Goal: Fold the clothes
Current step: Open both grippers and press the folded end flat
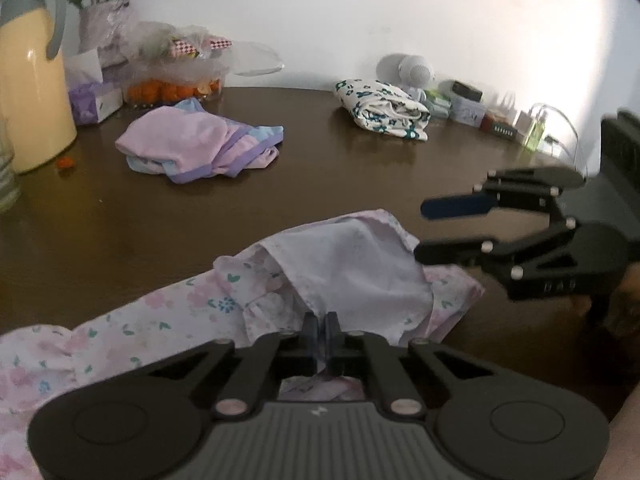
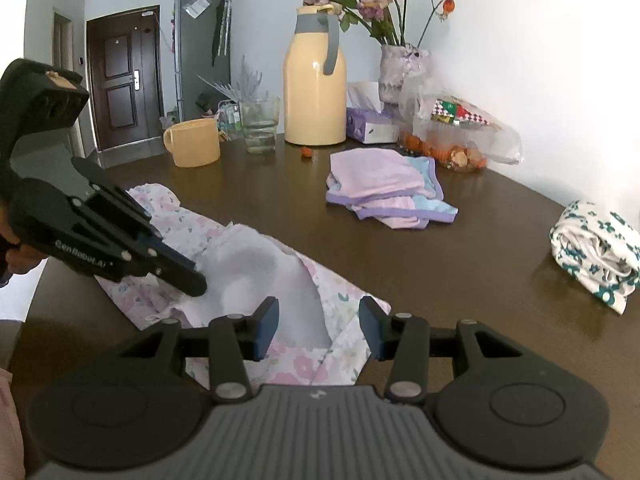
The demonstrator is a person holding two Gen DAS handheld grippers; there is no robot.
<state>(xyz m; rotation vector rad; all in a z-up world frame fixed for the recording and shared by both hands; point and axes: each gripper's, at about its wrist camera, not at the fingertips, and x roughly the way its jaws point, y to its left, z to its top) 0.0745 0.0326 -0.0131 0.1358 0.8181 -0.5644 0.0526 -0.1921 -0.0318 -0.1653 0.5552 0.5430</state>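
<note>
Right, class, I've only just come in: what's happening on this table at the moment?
A person with a gripper in each hand is folding clothes on a dark wooden table. The left gripper is shut on the pink floral garment, which is lying spread out and partly turned inside out. The right gripper is open above its near edge, gripping nothing. Further back lie a folded lilac garment and a folded white one with teal flowers.

Soft daylight overexposes the white wall [image 1: 440, 20]; the dark desk [image 1: 320, 152] shows sheen; fisheye bends and blurs edges.
</note>
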